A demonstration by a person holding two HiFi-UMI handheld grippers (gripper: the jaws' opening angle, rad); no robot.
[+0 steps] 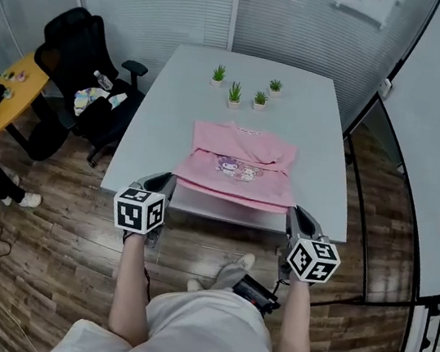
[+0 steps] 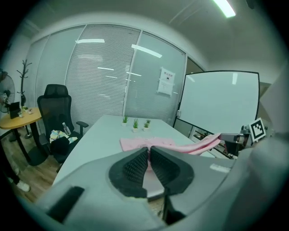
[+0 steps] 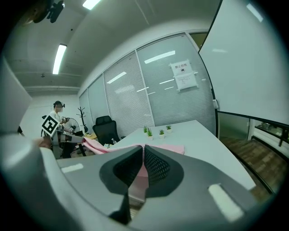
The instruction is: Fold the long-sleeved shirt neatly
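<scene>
Left tool [image 2: 148, 153] is pinched shut on one hem corner of the pink shirt [image 1: 242, 166], and right tool [image 3: 143, 151] clamps the other, so the hem hangs between them just off the counter's [image 1: 164, 112] near edge. The rest lies flat on the counter's near half. This looks like the bottom-up fold. Next: carry the hem toward the counter's far end, both tools level together.
</scene>
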